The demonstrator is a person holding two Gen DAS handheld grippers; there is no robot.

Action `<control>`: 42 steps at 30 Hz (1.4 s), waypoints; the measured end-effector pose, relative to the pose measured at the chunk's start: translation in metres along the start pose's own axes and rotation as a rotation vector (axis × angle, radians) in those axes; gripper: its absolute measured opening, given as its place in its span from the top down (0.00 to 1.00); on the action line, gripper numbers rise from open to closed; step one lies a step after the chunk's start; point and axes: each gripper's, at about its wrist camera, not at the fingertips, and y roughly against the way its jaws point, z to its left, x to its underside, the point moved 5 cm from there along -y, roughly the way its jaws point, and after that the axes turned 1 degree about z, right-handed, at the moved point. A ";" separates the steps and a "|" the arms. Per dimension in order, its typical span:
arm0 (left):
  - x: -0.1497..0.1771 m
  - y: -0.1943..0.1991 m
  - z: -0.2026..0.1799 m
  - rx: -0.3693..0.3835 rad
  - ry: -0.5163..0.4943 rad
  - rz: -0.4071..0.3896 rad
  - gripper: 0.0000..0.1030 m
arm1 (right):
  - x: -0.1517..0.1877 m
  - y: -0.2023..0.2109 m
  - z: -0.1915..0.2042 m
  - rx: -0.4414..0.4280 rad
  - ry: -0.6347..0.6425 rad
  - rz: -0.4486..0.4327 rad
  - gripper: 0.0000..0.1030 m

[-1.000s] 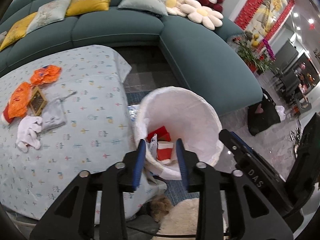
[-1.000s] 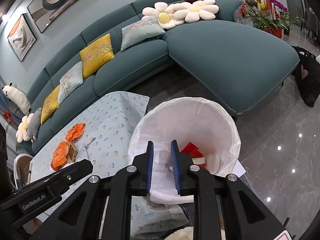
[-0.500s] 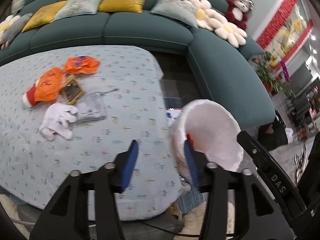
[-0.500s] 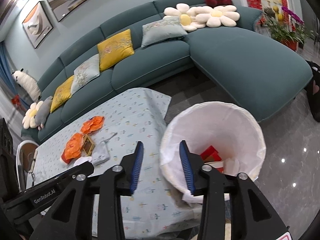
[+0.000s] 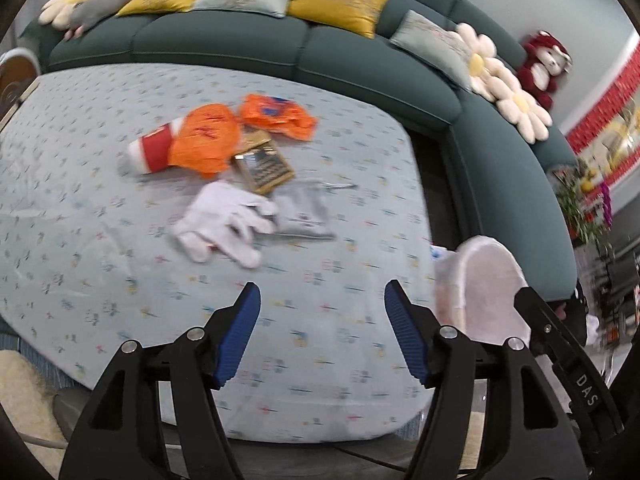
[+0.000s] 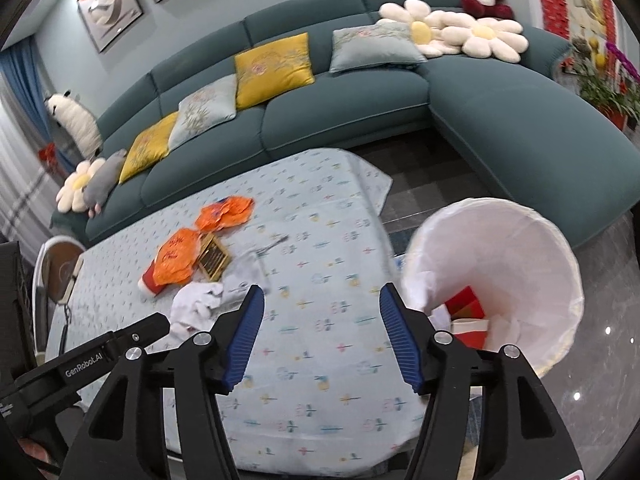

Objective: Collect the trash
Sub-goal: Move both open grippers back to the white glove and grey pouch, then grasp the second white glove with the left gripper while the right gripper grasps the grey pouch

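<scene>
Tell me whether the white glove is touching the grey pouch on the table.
Touching. In the left wrist view the white glove has its fingertips lying over the left edge of the grey pouch, with no tablecloth showing between them.

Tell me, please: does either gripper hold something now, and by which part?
Nothing is held. The left gripper and right gripper are both opening, with only the tablecloth behind them.

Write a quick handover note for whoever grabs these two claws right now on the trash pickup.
Left claw: jaws opening, nothing between them, over the table.
Right claw: jaws opening, also empty.
Bin: beside the table's end, white liner, red and white scraps already inside.
Left on the table: two orange wrappers, gold-edged packet, white glove, grey pouch.
</scene>
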 end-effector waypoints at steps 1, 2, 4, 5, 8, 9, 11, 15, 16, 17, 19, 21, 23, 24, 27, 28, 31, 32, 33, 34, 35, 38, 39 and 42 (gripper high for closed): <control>-0.002 -0.001 0.010 -0.009 0.014 -0.001 0.39 | 0.002 -0.005 0.008 -0.003 0.012 0.010 0.42; -0.002 -0.001 0.017 -0.013 0.021 -0.001 0.39 | 0.002 -0.008 0.013 -0.003 0.020 0.016 0.42; -0.004 -0.005 0.036 -0.031 0.044 0.006 0.39 | 0.005 -0.018 0.027 -0.007 0.042 0.036 0.42; -0.005 -0.007 0.045 -0.040 0.053 0.009 0.39 | 0.006 -0.022 0.032 -0.008 0.049 0.043 0.42; -0.007 -0.014 0.066 -0.066 0.068 0.018 0.39 | 0.010 -0.039 0.051 -0.016 0.073 0.075 0.42; -0.009 -0.018 0.075 -0.079 0.074 0.024 0.39 | 0.011 -0.044 0.056 -0.017 0.079 0.084 0.42; -0.011 -0.025 0.087 -0.092 0.079 0.031 0.39 | 0.013 -0.056 0.067 -0.020 0.094 0.103 0.42; -0.019 -0.041 0.102 -0.112 0.068 0.048 0.39 | 0.016 -0.084 0.085 -0.021 0.115 0.145 0.42; -0.021 -0.046 0.105 -0.115 0.062 0.054 0.39 | 0.017 -0.089 0.087 -0.021 0.117 0.153 0.42; -0.024 -0.052 0.107 -0.117 0.054 0.061 0.39 | 0.018 -0.099 0.092 -0.023 0.120 0.168 0.42; -0.028 -0.063 0.111 -0.120 0.046 0.074 0.39 | 0.018 -0.112 0.097 -0.024 0.123 0.186 0.42; -0.033 -0.075 0.113 -0.113 0.040 0.089 0.39 | 0.019 -0.129 0.106 -0.025 0.132 0.207 0.42; -0.037 -0.084 0.114 -0.099 0.036 0.101 0.39 | 0.019 -0.142 0.112 -0.026 0.142 0.222 0.42; -0.040 -0.091 0.114 -0.095 0.034 0.105 0.39 | 0.019 -0.150 0.115 -0.024 0.147 0.229 0.42; -0.044 -0.108 0.116 -0.094 0.032 0.124 0.40 | 0.017 -0.170 0.120 -0.014 0.157 0.255 0.42; -0.044 -0.112 0.116 -0.095 0.032 0.129 0.42 | 0.016 -0.176 0.120 -0.009 0.160 0.259 0.42; -0.046 -0.124 0.116 -0.089 0.028 0.142 0.45 | 0.013 -0.191 0.123 0.001 0.167 0.272 0.42; -0.046 -0.128 0.115 -0.091 0.026 0.144 0.47 | 0.013 -0.196 0.123 0.004 0.168 0.276 0.42; -0.047 -0.131 0.115 -0.095 0.023 0.147 0.49 | 0.013 -0.200 0.123 0.006 0.168 0.279 0.42; -0.047 -0.133 0.115 -0.098 0.023 0.151 0.50 | 0.013 -0.204 0.123 0.012 0.168 0.285 0.42; -0.046 -0.136 0.115 -0.098 0.023 0.157 0.52 | 0.013 -0.209 0.122 0.015 0.166 0.292 0.42; -0.046 -0.139 0.116 -0.104 0.009 0.152 0.58 | 0.017 -0.218 0.120 0.017 0.155 0.315 0.42; -0.045 -0.139 0.115 -0.105 0.002 0.152 0.66 | 0.020 -0.221 0.119 0.014 0.150 0.324 0.42; -0.044 -0.140 0.114 -0.101 -0.009 0.159 0.81 | 0.027 -0.226 0.117 0.012 0.144 0.337 0.47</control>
